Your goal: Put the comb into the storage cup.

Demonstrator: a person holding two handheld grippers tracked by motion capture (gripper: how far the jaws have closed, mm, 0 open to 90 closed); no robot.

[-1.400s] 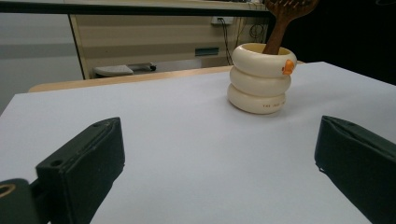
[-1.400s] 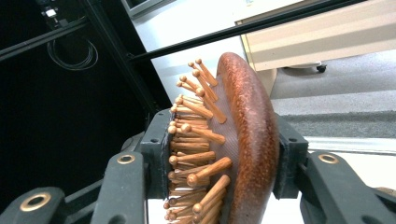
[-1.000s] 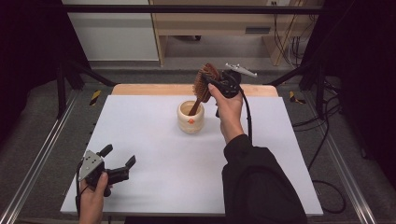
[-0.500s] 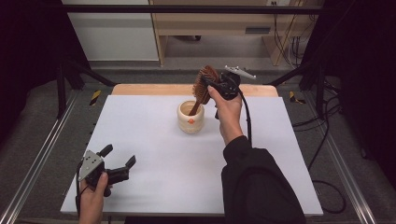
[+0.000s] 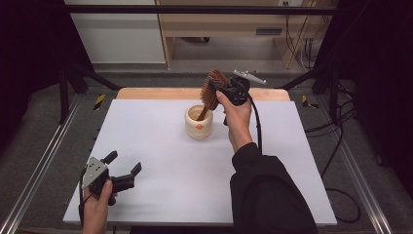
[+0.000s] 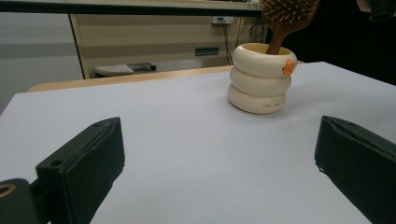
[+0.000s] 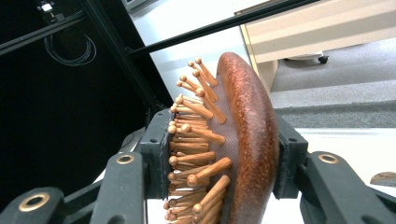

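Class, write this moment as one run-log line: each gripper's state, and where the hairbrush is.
right gripper: shut on hairbrush head | hairbrush: handle in cream cup, tilted | left gripper: open, holding nothing, near table front-left corner

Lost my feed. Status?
Right tool shut on hairbrush, handle in cream cup. Left tool open, idle. Nothing in the way.

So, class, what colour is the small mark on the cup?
Orange, on the cream cup; the left gripper view shows it best.
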